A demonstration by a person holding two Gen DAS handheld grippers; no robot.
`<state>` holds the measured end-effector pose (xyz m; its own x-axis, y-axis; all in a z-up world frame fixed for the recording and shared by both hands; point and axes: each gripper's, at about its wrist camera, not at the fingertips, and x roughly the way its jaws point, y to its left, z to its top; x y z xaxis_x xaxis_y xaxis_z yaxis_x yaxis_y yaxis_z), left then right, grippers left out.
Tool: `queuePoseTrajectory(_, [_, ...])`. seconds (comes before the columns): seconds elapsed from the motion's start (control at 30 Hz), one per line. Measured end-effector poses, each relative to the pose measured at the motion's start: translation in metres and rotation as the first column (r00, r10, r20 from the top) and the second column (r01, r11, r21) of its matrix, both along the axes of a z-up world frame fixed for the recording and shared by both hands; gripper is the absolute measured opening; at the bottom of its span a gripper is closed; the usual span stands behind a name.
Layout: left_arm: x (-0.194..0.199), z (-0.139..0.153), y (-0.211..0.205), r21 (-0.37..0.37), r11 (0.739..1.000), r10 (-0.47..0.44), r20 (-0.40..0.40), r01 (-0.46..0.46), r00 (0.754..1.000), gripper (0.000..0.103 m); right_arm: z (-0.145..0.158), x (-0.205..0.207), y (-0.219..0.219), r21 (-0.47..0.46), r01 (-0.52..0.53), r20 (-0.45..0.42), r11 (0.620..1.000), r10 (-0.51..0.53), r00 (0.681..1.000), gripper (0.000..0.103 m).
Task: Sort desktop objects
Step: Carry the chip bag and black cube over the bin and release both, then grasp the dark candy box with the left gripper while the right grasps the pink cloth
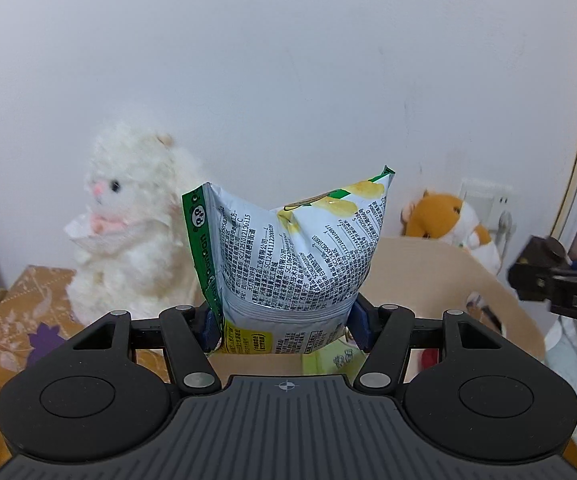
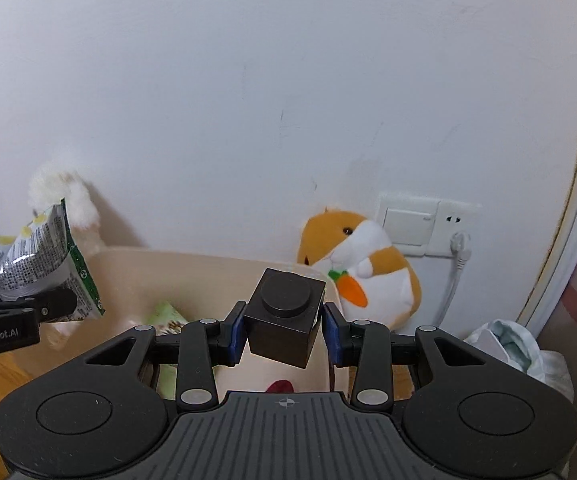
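Note:
My left gripper is shut on a silver and green snack bag and holds it upright above the beige bin. The bag also shows at the left of the right wrist view. My right gripper is shut on a black cube with a round stud, held above the same bin. The cube and right gripper show at the right edge of the left wrist view.
A white plush animal sits at the back left on a patterned box. An orange and white hamster plush leans on the wall by a wall socket. A green packet and something red lie in the bin.

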<state>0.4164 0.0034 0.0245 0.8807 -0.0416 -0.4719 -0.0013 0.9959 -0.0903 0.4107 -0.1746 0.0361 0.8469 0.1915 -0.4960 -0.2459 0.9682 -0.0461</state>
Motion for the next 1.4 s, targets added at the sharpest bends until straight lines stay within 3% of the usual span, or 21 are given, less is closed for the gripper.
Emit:
queuePoseTrajectory(0.17, [0.019,-0.016,-0.007,-0.009,1.000,-0.008,-0.064,0.007,0.998,0.062,-0.021,0.021,0.014,-0.033,-0.001,-0.043,0.999,-0.001,0.999,0.037])
queuePoseTrajectory(0.33, [0.032,-0.024,-0.021,0.051,0.998,-0.024,-0.106,0.030,0.994,0.063,-0.039,0.029,0.023,-0.067,-0.019,-0.068,0.998,0.015,0.998,0.037])
queuePoseTrajectory(0.43, [0.030,-0.028,-0.026,0.063,0.996,-0.050,-0.126,0.058,0.991,0.072,-0.046,0.032,0.024,-0.073,-0.032,-0.098,0.997,0.025,0.995,0.038])
queuePoseTrajectory(0.47, [0.028,-0.028,-0.027,0.066,0.996,-0.045,-0.119,0.053,0.992,0.082,-0.048,0.033,0.024,-0.070,-0.044,-0.115,0.997,0.035,0.993,0.045])
queuePoseTrajectory(0.5, [0.026,-0.028,-0.028,0.069,0.997,-0.038,-0.105,0.046,0.994,0.088,-0.049,0.033,0.023,-0.065,-0.047,-0.121,0.997,0.039,0.992,0.045])
queuePoseTrajectory(0.6, [0.023,-0.026,-0.031,0.084,0.995,-0.038,-0.091,0.046,0.995,0.088,-0.048,0.027,0.023,-0.073,-0.041,-0.104,0.997,0.033,0.994,0.055])
queuePoseTrajectory(0.7, [0.020,-0.023,-0.032,0.100,0.994,-0.034,-0.093,0.043,0.995,0.089,-0.045,0.022,0.019,-0.070,-0.018,-0.086,0.997,0.012,0.996,0.072])
queuePoseTrajectory(0.93, [-0.004,-0.020,-0.027,0.116,0.990,-0.063,-0.101,0.074,0.993,0.089,-0.034,0.000,-0.001,-0.009,0.013,-0.066,1.000,-0.013,0.998,0.090])
queuePoseTrajectory(1.1, [-0.032,-0.015,-0.019,0.120,0.989,-0.071,-0.097,0.082,0.993,0.089,-0.033,-0.023,-0.013,-0.038,-0.001,-0.058,0.999,-0.001,0.998,0.090])
queuePoseTrajectory(1.4, [-0.090,-0.009,-0.009,0.107,0.989,-0.088,-0.096,0.099,0.991,0.089,-0.023,-0.067,-0.044,0.033,0.027,-0.043,0.999,-0.025,0.999,0.094])
